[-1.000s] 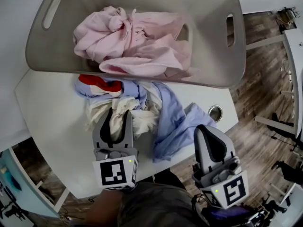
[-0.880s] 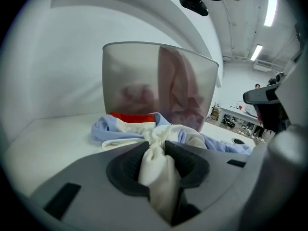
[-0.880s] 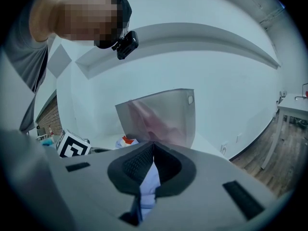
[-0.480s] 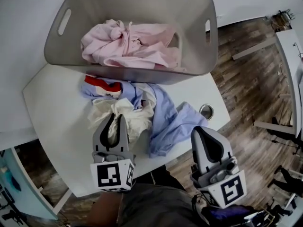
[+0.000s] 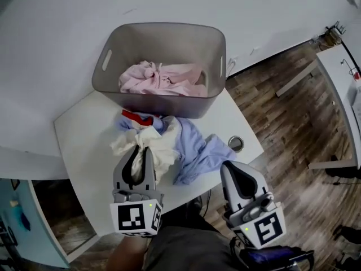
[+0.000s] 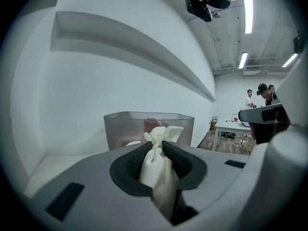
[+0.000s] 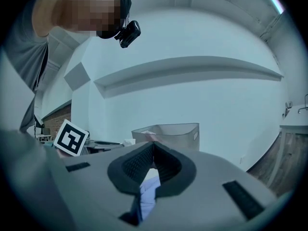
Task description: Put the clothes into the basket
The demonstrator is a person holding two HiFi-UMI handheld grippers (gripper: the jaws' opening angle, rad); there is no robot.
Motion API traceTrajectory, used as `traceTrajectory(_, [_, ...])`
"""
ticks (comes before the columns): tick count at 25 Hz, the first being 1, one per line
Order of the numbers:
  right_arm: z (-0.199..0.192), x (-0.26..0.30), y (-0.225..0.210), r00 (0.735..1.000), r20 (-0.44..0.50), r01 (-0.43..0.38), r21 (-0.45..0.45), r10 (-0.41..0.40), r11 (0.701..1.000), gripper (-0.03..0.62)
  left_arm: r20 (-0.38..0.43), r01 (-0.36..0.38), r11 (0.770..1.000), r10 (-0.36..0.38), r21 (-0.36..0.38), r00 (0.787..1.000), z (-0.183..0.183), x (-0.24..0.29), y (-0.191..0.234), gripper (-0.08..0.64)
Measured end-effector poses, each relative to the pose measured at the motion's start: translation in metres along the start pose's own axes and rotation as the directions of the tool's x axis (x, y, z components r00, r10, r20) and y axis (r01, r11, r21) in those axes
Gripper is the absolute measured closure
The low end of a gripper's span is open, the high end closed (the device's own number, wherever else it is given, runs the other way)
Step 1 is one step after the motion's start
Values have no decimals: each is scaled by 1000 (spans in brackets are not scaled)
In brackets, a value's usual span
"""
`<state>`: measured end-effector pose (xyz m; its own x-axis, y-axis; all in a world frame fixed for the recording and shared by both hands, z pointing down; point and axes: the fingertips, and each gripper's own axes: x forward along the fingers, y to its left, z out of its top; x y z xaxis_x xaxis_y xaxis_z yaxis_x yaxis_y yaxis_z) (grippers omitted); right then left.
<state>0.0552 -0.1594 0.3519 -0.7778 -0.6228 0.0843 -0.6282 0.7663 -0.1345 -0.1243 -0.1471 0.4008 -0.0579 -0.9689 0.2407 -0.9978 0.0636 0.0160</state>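
While the jaws of the left gripper (image 5: 142,149), having just been closing, clamp a bunch of the cream garment (image 6: 156,163) on the table (image 5: 84,134) beside the basket (image 5: 163,30), the right gripper (image 5: 228,171) has its jaws fully together, near the blue shirt (image 5: 194,151).

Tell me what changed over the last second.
The left gripper has just been closing its jaws, which now pinch the cream cloth and draw it up off the table. The right gripper stayed shut; the pink clothes stayed in the basket, the blue shirt where it lay.
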Motion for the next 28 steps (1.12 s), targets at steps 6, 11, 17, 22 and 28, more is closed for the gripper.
traceTrajectory(6, [25, -32, 9, 998, 67, -10, -32, 12, 999, 583, 93, 1, 999, -5, 39, 996, 65, -31, -16, 487])
traceTrajectory(11, [49, -48, 17, 991, 129, -23, -41, 28, 999, 583, 153, -8, 997, -4, 73, 988, 112, -52, -22, 488])
traceTrajectory(17, [62, -61, 25, 983, 178, -33, -54, 42, 998, 583, 214, 26, 997, -41, 73, 976, 153, -71, -38, 489])
traceTrajectory(22, [67, -65, 31, 980, 189, -47, -56, 57, 997, 583, 241, 42, 995, -63, 90, 969, 171, -77, -46, 491])
traceTrajectory(28, [66, -59, 33, 981, 180, -66, -54, 75, 996, 583, 270, 45, 993, -74, 109, 960, 194, -77, -47, 491])
